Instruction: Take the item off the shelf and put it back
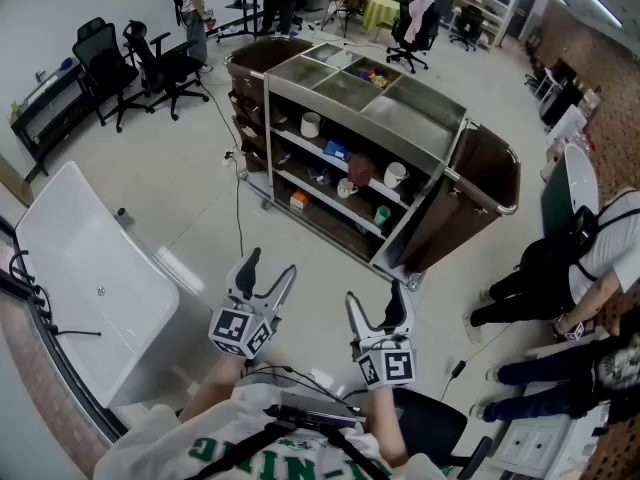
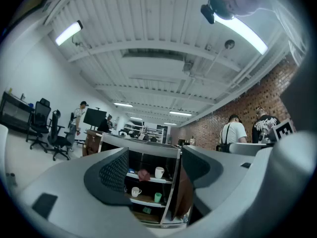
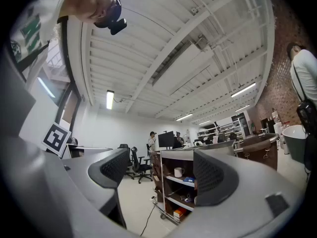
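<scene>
Pale floor (image 1: 180,188) is lying beneath me as I'm holding both tools up before my chest. My left gripper (image 1: 270,264) is standing with its jaws apart, nothing between them. My right gripper (image 1: 375,296) is doing likewise, spread wide and empty. Farther ahead the shelf cart (image 1: 440,118) is waiting, well apart from me, a white mug (image 1: 395,175) and a green cup (image 1: 382,214) sitting on its shelves. I'm judging this the approach: next I'm needing to step closer, level one gripper and choose an item.

The left gripper (image 1: 271,265) and right gripper (image 1: 375,295) point forward side by side, jaws apart, empty.
</scene>
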{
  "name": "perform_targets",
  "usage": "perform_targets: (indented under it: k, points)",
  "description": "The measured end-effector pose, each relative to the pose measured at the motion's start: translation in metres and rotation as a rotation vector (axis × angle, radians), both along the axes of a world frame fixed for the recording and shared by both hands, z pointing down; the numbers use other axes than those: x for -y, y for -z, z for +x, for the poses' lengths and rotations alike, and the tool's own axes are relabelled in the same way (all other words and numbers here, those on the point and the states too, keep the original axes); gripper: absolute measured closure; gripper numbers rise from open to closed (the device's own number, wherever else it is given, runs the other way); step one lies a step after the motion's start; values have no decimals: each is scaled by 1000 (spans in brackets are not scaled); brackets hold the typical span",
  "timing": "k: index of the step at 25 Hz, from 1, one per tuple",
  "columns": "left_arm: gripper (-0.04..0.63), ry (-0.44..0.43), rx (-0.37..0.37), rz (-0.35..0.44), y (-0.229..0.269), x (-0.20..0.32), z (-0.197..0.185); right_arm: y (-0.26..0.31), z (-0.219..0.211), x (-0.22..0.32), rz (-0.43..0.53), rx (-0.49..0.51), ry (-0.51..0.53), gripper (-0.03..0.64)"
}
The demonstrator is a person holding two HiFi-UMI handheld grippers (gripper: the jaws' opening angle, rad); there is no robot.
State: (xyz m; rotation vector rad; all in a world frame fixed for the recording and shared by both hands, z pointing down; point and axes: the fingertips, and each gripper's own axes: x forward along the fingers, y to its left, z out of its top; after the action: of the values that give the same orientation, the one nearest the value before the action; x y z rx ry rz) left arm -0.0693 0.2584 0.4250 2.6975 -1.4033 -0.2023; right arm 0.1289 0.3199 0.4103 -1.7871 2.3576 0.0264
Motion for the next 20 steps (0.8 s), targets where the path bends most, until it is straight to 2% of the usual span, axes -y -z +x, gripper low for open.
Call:
perform_targets:
  k: [6,11,16,20]
  points:
    - [281,-18,58,6,1,2,31,-7,24,13,-20,33,-16,196]
    - [281,-42,34,-4,3,41,31,-5,21,40,-17,12,-47,206]
    - [281,-104,41,41,13,80,30,4,7,77,-29,13,-76,206]
    - [281,-113,64,67,17,114,7,8,-21,110,-34,11,-80,206]
